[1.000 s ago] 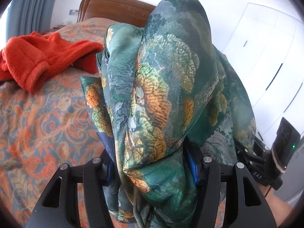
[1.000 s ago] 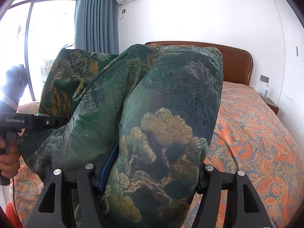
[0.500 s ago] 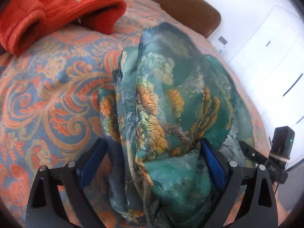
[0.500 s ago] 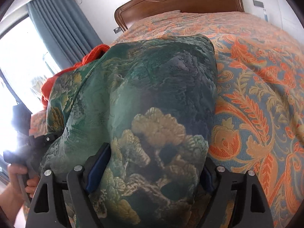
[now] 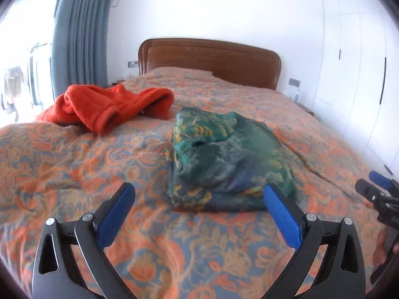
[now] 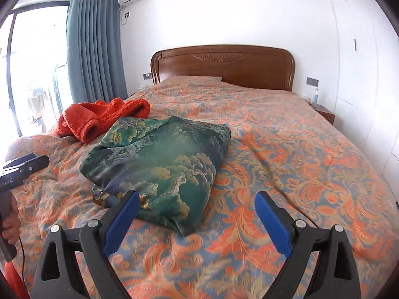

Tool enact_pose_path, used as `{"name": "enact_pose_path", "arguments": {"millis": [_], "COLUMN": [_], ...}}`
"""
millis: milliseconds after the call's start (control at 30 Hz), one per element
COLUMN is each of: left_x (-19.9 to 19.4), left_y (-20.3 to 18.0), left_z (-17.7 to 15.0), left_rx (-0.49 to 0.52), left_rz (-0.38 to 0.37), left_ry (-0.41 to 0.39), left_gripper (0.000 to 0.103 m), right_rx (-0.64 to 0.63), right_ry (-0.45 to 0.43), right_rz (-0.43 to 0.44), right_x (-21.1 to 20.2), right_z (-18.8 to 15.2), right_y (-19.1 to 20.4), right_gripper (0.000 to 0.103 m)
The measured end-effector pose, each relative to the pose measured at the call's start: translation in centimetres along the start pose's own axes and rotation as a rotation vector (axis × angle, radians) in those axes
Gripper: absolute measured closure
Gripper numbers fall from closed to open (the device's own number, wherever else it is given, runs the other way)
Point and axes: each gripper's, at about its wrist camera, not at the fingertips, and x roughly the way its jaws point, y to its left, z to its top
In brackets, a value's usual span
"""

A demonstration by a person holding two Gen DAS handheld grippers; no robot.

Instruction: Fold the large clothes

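Note:
A green garment (image 5: 224, 159) with gold and blue print lies folded in a thick bundle on the patterned bedspread (image 5: 74, 164). In the right wrist view the same folded garment (image 6: 162, 164) rests left of centre. My left gripper (image 5: 199, 199) hovers just short of the bundle's near edge, its jaws still opening wide with nothing between its blue pads. My right gripper (image 6: 197, 201) is likewise still opening and holds nothing; its left pad stands in front of the bundle's near corner. Each gripper shows at the other view's edge, held by a hand.
A crumpled orange fleece garment (image 5: 107, 104) lies behind and left of the bundle, also the orange fleece (image 6: 99, 117). A wooden headboard (image 6: 222, 64) closes the far end. Blue curtains (image 6: 94, 49) and a bright window stand left; white wardrobe doors (image 5: 359, 74) and a nightstand (image 6: 324, 112) are to the right.
Both grippers let go of the green garment, which now lies on the bed. Both pulled back toward me, and their jaws went from closed on the cloth to wide apart.

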Motion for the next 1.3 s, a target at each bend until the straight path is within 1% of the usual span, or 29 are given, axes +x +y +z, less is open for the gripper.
{"name": "enact_pose_path", "arguments": {"millis": [33,67,133,167,200,233,267,300,333,400,467,533,600,700,800,933,1100,1300], "left_x": [0.1,-1.1,-3.3,-3.2,-4.2,-4.4,-5.5,-6.2,-6.6,-6.9,-7.2,-6.9,-6.8,-6.5,-6.8,-7.0,-7.3,-7.2], "left_y": [-0.9,-1.8,-3.6,-4.0,-4.7,-5.1,-5.8,-6.3,-6.6,-6.6,-6.6,-6.3,-6.0,-6.0,-6.1,-5.9,-5.5,-5.3], "left_z": [-0.4,-1.1,-2.0,-2.2,-2.7,-2.9,-3.2,-3.4,-3.5,-3.7,-4.1,-4.7,-5.1,-5.7,-6.2,-6.8,-7.3,-7.9], "left_rx": [0.011,0.024,0.043,0.05,0.062,0.079,0.101,0.122,0.138,0.137,0.113,0.087,0.082,0.116,0.143,0.123,0.108,0.11], "left_rz": [0.004,0.011,0.039,0.053,0.074,0.095,0.113,0.124,0.128,0.116,0.106,0.118,0.106,0.094,0.09,0.065,0.09,0.103], "left_ry": [-0.01,-0.021,-0.025,-0.025,-0.039,-0.057,-0.075,-0.089,-0.092,-0.063,-0.019,0.018,0.045,0.087,0.104,0.128,0.149,0.174], "left_gripper": [0.0,0.0,0.0,0.0,0.0,0.0,0.0,0.0,0.0,0.0,0.0,0.0,0.0,0.0,0.0,0.0,0.0,0.0], "right_rx": [0.021,0.036,0.059,0.068,0.077,0.083,0.082,0.076,0.059,0.032,0.024,0.022,0.014,0.016,0.025,0.022,0.014,-0.015], "right_ry": [-0.022,-0.032,-0.032,-0.021,-0.021,-0.03,-0.039,-0.045,-0.052,-0.038,-0.037,-0.035,-0.036,-0.026,-0.013,0.007,0.039,0.088], "right_rz": [-0.017,-0.027,-0.037,-0.04,-0.045,-0.054,-0.075,-0.088,-0.115,-0.152,-0.166,-0.168,-0.177,-0.184,-0.18,-0.179,-0.157,-0.225], "right_x": [-2.4,-4.7,-7.3,-8.6,-9.6,-10.5,-11.8,-12.2,-13.4,-14.3,-15.6,-16.5,-17.0,-17.4,-17.4,-17.2,-17.1,-17.4], "right_z": [-0.9,-1.8,-3.0,-3.8,-4.4,-5.0,-5.7,-6.0,-6.5,-6.8,-7.2,-7.5,-7.8,-8.4,-9.0,-9.4,-9.9,-10.0], "right_y": [0.3,0.6,0.7,0.8,0.8,1.1,1.2,1.3,1.5,1.9,2.0,2.1,2.3,2.5,2.6,3.2,4.0,4.9], "right_gripper": [0.002,0.001,0.001,0.001,0.001,0.001,0.001,0.001,0.001,0.001,0.001,0.001,0.001,0.001,0.001,0.001,0.001,0.001]}}
